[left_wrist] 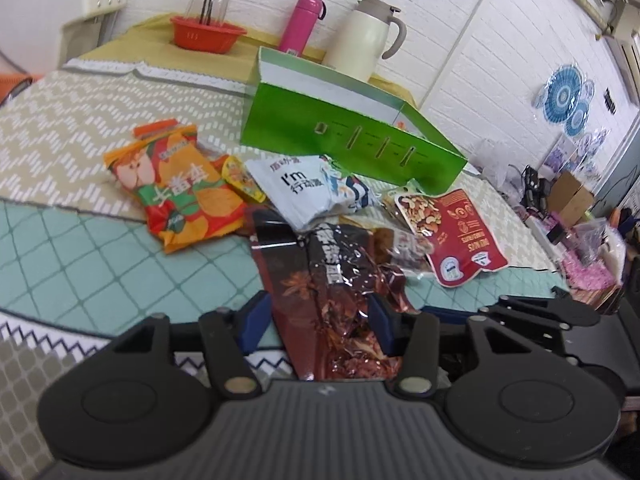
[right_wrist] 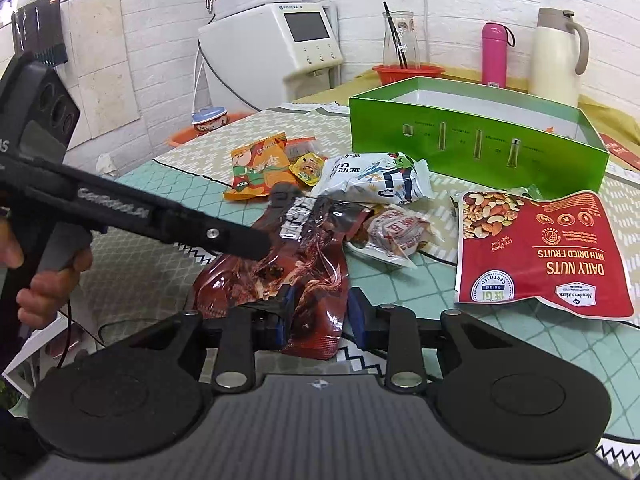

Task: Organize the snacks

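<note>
Currently straddling glossy dark-red foil snack pouch [right_wrist: 296, 264] at table's near edge: left gripper [left_wrist: 320, 320] and right gripper [right_wrist: 320, 314], clamping not confirmable. Long axis toward green cardboard box [right_wrist: 460, 140] at far edge.

Body: black hand-held gripper [right_wrist: 320, 316], ribbed grey housing, round side discs
Fingers: blue pads [right_wrist: 285, 320]
Fasteners: silver pivot screws
Marking: white lettering on left hand-held gripper [right_wrist: 256, 246]
</note>
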A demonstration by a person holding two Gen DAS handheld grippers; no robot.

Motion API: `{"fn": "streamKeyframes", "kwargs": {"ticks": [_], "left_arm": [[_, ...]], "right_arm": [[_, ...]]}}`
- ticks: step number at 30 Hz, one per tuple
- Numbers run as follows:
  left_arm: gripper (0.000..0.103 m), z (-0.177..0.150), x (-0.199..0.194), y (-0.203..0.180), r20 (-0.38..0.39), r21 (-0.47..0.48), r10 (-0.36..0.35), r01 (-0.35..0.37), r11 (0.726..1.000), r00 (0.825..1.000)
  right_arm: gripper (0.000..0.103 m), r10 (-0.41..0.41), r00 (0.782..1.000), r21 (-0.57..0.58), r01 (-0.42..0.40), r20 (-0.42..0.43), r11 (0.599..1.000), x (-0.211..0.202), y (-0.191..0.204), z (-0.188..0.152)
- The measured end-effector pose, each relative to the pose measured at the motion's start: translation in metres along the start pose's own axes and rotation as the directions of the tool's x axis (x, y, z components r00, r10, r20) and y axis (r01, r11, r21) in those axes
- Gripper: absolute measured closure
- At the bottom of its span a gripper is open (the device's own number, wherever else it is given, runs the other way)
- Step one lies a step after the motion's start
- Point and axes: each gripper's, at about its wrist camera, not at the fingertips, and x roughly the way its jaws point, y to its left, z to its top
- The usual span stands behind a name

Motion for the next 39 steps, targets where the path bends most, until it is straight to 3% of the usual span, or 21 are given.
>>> {"fn": "streamKeyframes", "kwargs": {"ticks": [6,12,15,17,25,27,29,31,39], "left_arm": [[0.051,0.004,-0.006,0.010,-0.022,-0.039,0.016,-0.017,0.999,1.000],[0.053,0.004,-0.001,0.005,-0.039,0.016,-0.025,0.025,1.000,0.999],[0.053,0.004,0.006,-0.005,-0.023,0.077,0.013,-0.011,0.997,1.000],[0.053,0.007,0.009,-0.001,-0.017,0.049,-0.001,0.001,0.999,1.000],[0.072,0.011,0.021,-0.006,0.044,0.004,0.048,-0.048,0.999,0.998],[0.077,0.011,0.020,-0.004,0.042,-0.009,0.044,-0.044,0.999,0.998],[0.077,0.010,0.016,-0.001,0.040,-0.037,0.022,-0.021,0.999,0.999],[0.077,0.011,0.012,-0.002,0.054,-0.046,0.016,-0.014,0.999,0.998],[0.077,0.026,-0.013,-0.013,0.124,-0.054,-0.011,0.018,0.998,0.992]], "right_arm": [[0.048,0.007,1.000,0.043,-0.008,0.015,0.999,-0.003,-0.012,0.005],[0.048,0.042,0.998,0.090,-0.045,0.036,0.995,0.014,-0.022,0.018],[0.049,0.065,0.997,0.155,-0.072,0.047,0.985,0.027,-0.026,0.017],[0.050,0.057,0.997,0.144,-0.063,0.045,0.988,0.025,-0.025,0.017],[0.050,0.022,0.999,0.118,-0.025,0.026,0.993,0.016,-0.016,0.016],[0.053,-0.005,0.999,0.092,0.001,0.042,0.996,0.009,-0.010,0.015],[0.072,-0.020,0.998,0.097,0.013,0.065,0.995,0.002,-0.010,0.017],[0.079,-0.020,0.997,0.096,0.013,0.078,0.995,-0.001,-0.013,0.019],[0.079,-0.033,0.987,0.053,0.025,0.159,0.998,-0.018,-0.006,0.032]]}}
